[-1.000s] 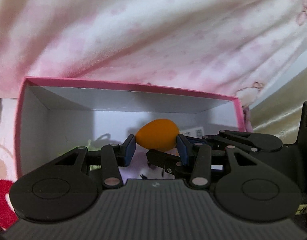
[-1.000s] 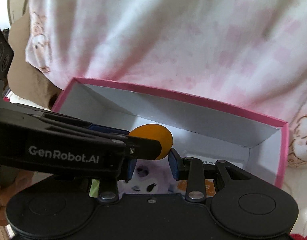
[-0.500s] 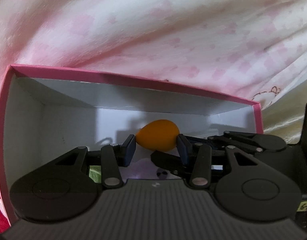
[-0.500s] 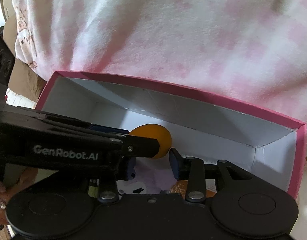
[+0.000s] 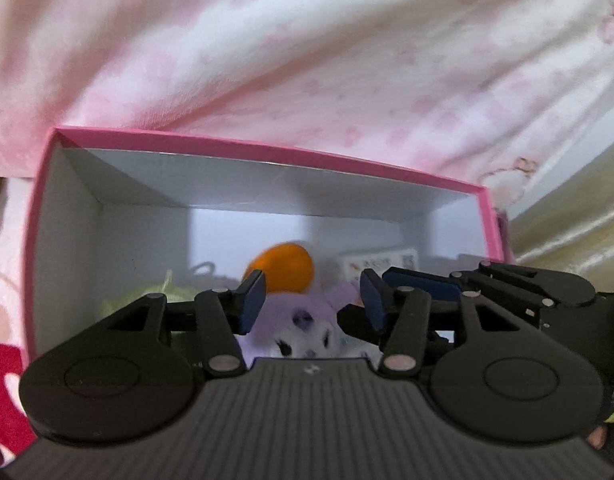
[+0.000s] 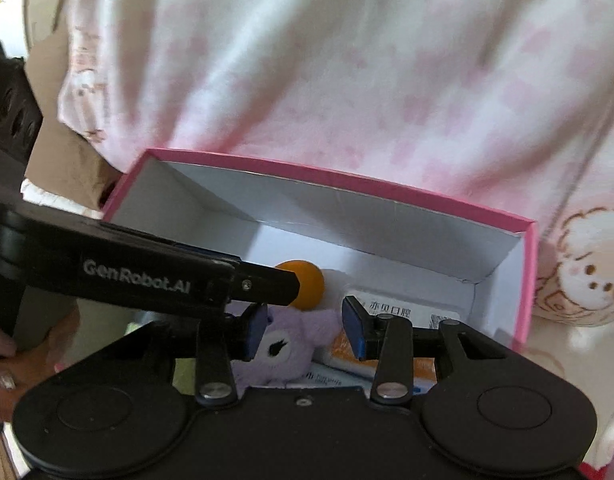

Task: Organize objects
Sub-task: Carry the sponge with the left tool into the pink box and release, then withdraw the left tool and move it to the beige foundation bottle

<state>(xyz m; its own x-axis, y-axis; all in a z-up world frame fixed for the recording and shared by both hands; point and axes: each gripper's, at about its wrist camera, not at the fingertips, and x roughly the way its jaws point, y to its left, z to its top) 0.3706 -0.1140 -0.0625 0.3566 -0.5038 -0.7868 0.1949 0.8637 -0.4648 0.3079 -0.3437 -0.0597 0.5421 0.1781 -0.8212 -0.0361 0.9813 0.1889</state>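
Note:
An orange egg-shaped sponge (image 5: 281, 266) lies loose inside a pink box with white walls (image 5: 267, 152), resting on a purple and white plush toy (image 5: 307, 320). My left gripper (image 5: 311, 294) is open above the box, its blue pads apart and clear of the sponge. My right gripper (image 6: 305, 330) is open and empty over the same box (image 6: 387, 190), above the plush (image 6: 283, 348). The sponge (image 6: 307, 284) shows there too, partly hidden by the left gripper's finger.
The box also holds a yellow-green item (image 5: 139, 298), a white labelled packet (image 5: 381, 262) and an orange and white packet (image 6: 387, 356). Pink and white checked fabric (image 6: 347, 60) fills the background. A hand (image 6: 3, 372) is at the far left.
My left gripper opened and let go of the orange sponge, which dropped onto the plush in the box. My right gripper opened wider. Both grippers pulled back from the box.

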